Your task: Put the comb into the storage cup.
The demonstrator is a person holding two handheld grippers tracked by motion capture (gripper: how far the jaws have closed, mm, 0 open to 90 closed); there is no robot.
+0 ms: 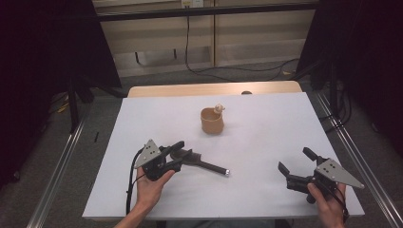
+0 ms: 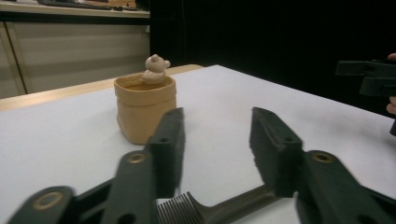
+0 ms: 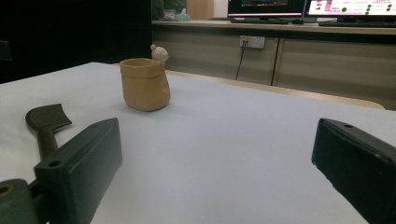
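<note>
Left gripper [image 1: 177, 153] jaws sit open astride the comb [image 1: 197, 160], unpinched; right gripper [image 1: 295, 166] gapes empty. Next: squeeze, lift.

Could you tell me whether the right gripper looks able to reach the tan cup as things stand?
Probably yes: the right gripper stands open, and bare white table lies between it and the tan cup. The dark comb lies off to the left.

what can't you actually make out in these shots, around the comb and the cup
- Comb: left gripper view, its head is cut off by the bottom edge and hidden behind the left gripper fingers; whether they touch it is unclear.
- Comb, high view: its head sits under the gripper.
- Cup: its inside is hidden by its wall.
- Figure on the rim: too small.
</note>
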